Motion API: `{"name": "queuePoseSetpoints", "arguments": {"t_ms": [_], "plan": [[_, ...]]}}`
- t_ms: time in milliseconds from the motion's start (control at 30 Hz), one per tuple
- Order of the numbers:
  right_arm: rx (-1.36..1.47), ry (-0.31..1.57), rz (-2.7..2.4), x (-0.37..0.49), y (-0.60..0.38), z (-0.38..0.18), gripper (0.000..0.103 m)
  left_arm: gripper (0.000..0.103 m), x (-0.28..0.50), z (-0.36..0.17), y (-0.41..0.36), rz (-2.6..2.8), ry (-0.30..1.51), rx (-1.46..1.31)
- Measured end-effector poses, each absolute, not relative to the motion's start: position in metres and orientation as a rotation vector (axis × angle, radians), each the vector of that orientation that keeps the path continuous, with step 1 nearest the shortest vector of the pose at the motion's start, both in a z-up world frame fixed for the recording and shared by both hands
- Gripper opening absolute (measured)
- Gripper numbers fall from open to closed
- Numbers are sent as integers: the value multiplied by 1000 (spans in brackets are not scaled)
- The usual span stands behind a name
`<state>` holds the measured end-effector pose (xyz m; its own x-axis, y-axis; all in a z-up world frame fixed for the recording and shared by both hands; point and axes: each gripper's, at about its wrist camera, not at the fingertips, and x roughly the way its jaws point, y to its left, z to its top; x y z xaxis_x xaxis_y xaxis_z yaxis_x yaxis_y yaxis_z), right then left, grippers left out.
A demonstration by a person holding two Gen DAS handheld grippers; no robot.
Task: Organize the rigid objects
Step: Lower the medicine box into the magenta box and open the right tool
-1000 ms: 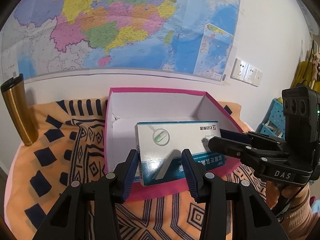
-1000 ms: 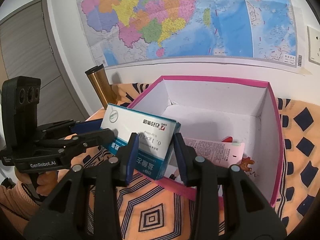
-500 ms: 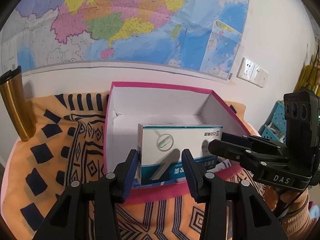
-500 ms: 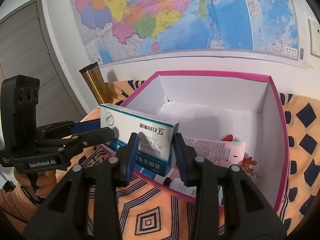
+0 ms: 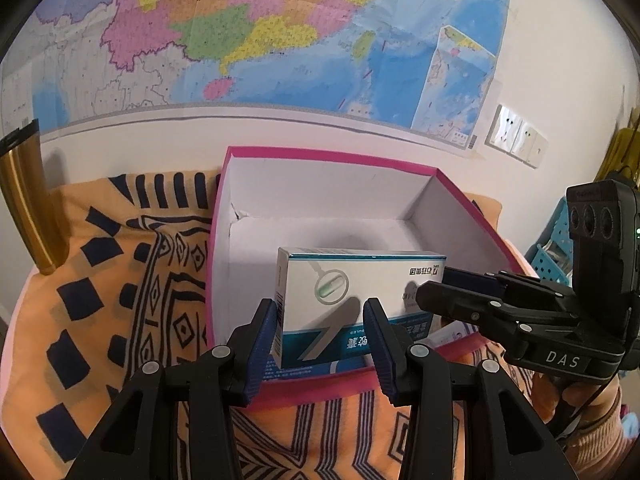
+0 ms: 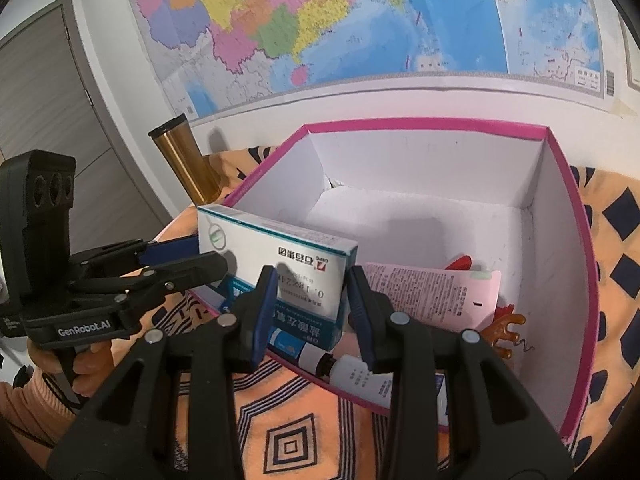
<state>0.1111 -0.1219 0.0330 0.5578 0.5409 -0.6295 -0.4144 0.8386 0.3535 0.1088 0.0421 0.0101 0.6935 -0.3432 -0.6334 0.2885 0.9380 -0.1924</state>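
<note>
A white and teal medicine box (image 5: 360, 300) stands inside the pink storage box (image 5: 320, 156), near its front wall. Both grippers are shut on it: my left gripper (image 5: 322, 328) holds its left end, and my right gripper (image 6: 310, 300) holds the other end (image 6: 280, 264). In the right wrist view the pink box (image 6: 576, 216) also holds a pink leaflet (image 6: 432, 292), a white tube (image 6: 352, 376), a red item and a brown antler-shaped piece (image 6: 506, 330). The medicine box sits lower than the pink rim.
A gold tumbler (image 5: 24, 200) stands at the left on the orange patterned cloth (image 5: 100, 280). A wall map hangs behind. A blue basket (image 5: 556, 240) is at the far right. A grey door (image 6: 48, 120) is to the left.
Both grippers have lowered the medicine box from above the pink box's front rim down into the box. The grip on it has not changed.
</note>
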Motion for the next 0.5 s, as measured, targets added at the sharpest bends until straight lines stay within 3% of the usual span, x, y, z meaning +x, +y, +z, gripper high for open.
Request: {"name": "queuePoseSetpoints", "arguments": {"t_ms": [500], "plan": [[156,877,555,122,-114,16,39,44,112,3,40,-306,746,-44]]}}
